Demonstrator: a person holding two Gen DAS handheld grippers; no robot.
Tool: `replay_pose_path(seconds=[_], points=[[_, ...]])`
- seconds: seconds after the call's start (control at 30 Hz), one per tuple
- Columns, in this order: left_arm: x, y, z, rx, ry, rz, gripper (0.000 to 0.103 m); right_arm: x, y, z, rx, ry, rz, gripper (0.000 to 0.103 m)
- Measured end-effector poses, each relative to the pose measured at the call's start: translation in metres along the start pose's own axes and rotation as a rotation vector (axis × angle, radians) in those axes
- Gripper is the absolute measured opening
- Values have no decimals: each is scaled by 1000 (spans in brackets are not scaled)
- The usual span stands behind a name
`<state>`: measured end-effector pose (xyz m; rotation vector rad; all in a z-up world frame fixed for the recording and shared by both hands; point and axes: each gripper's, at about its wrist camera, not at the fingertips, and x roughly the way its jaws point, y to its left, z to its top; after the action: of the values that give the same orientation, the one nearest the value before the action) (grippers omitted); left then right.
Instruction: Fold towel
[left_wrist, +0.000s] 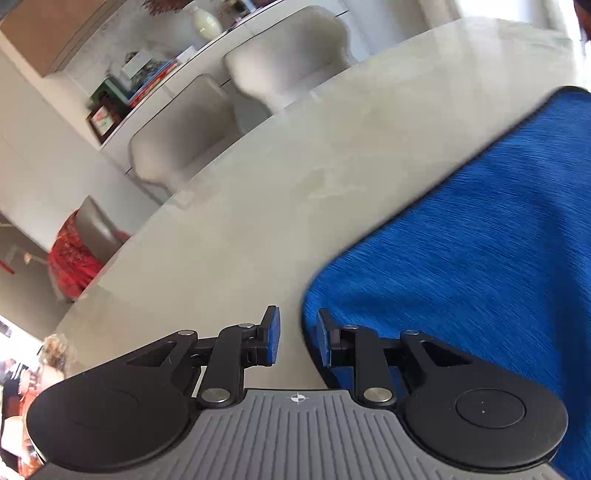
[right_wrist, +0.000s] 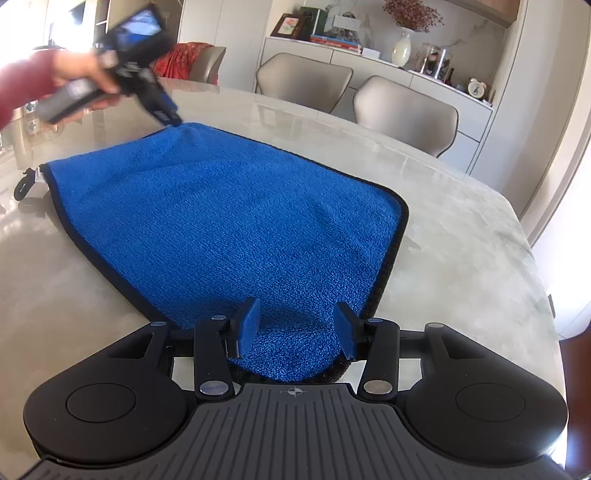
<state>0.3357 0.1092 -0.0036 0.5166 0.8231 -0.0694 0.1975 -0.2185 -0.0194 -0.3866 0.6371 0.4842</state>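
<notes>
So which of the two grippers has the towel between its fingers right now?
The right gripper: a near corner of the blue towel lies between its spread fingers, ungripped. The left gripper has only bare table between its fingers, the towel's edge just beside it.

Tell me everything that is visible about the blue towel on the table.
The blue towel is a fluffy, terry-like cloth with a dark stitched border and rounded corners. It lies spread on the pale marble-like table, mostly flat, with a few soft wrinkles. Its near corner lies between the open jaws of the right gripper, whose pads do not press it. The left gripper hovers by the far corner, which is slightly raised. A small tag or loop sticks out at its left corner.
</notes>
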Motion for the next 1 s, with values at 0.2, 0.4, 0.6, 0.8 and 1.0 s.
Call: replay_pose_path(seconds=[0.2, 0.4, 0.6, 0.8, 1.0], points=[[-42, 4, -38, -121, -11, -245, 25, -4, 6, -2, -20, 1, -22, 46], [-46, 3, -56, -172, 49, -282, 36, -8, 7, -4, -27, 9, -27, 46], [-58, 11, -73, -202, 114, -245, 44, -12, 3, -6, -25, 29, -22, 46], [-77, -3, -90, -89, 89, -120, 44, -14, 0, -6, -26, 50, -24, 46], [-82, -11, -100, -65, 66, -64, 44, -20, -3, -9, -55, 86, -55, 46]])
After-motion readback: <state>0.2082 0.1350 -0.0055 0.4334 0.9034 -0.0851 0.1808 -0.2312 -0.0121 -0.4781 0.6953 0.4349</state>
